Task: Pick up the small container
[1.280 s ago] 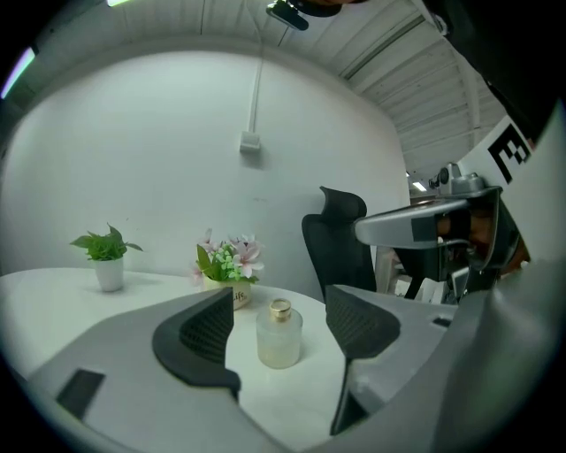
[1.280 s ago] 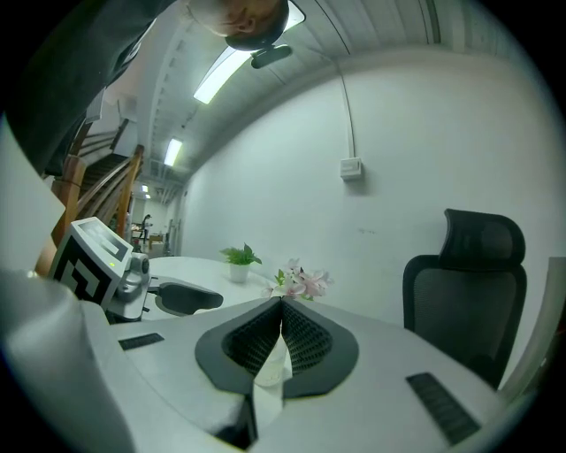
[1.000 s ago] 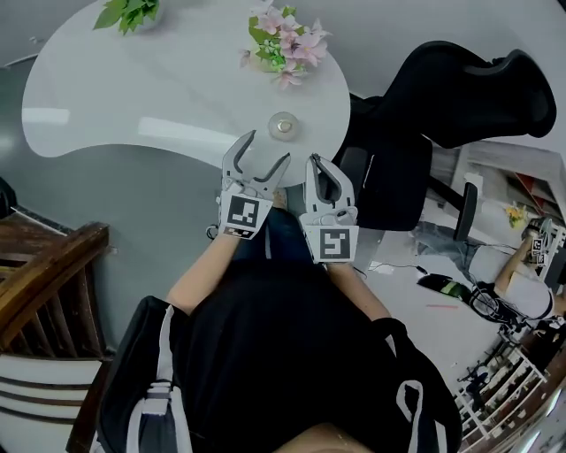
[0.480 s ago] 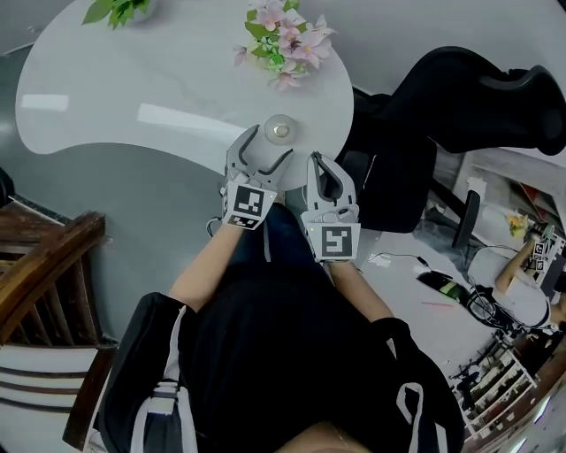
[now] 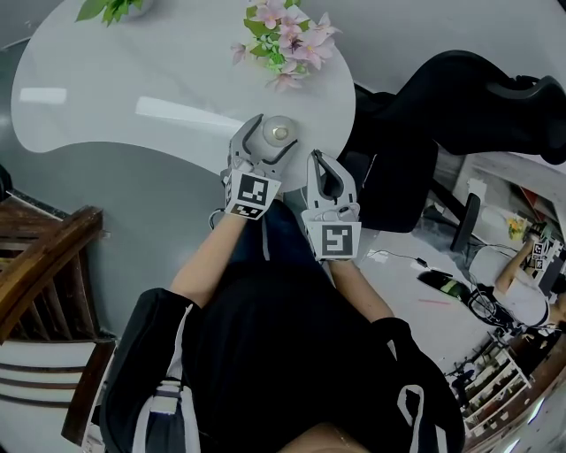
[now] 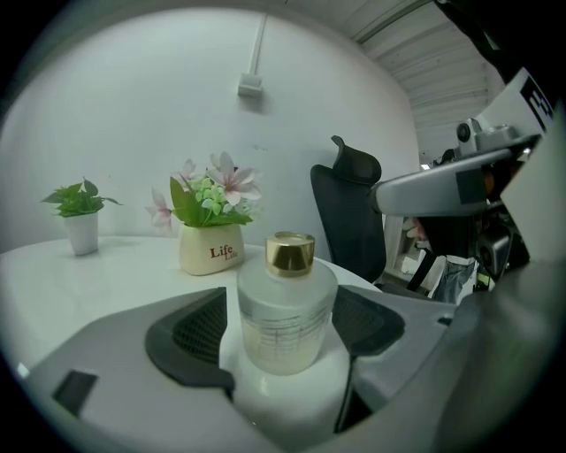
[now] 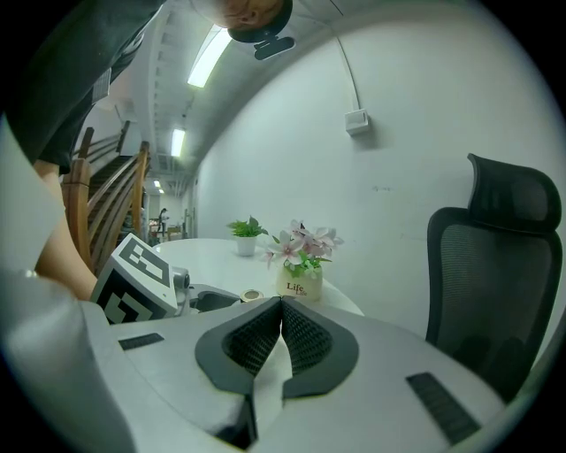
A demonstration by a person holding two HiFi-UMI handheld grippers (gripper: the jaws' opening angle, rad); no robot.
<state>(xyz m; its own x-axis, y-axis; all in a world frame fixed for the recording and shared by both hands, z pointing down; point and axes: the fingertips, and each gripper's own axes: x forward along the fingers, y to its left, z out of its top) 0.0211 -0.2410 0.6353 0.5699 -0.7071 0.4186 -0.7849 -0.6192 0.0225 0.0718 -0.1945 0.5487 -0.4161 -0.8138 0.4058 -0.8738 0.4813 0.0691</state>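
Note:
The small container is a frosted glass bottle with a gold cap, standing upright near the round white table's near edge. My left gripper reaches over that edge with a finger on each side of the bottle. In the left gripper view the bottle stands between the two dark pads, and the jaws are opening around it. My right gripper hangs just right of it, off the table's edge. Its pads meet with nothing between them.
A cream pot of pink flowers stands behind the bottle, and a small green plant sits at the far left. A black office chair is close on the right. A wooden chair is at the left.
My left gripper has moved forward over the table's edge, and the bottle now stands between its fingers. The right gripper has barely moved.

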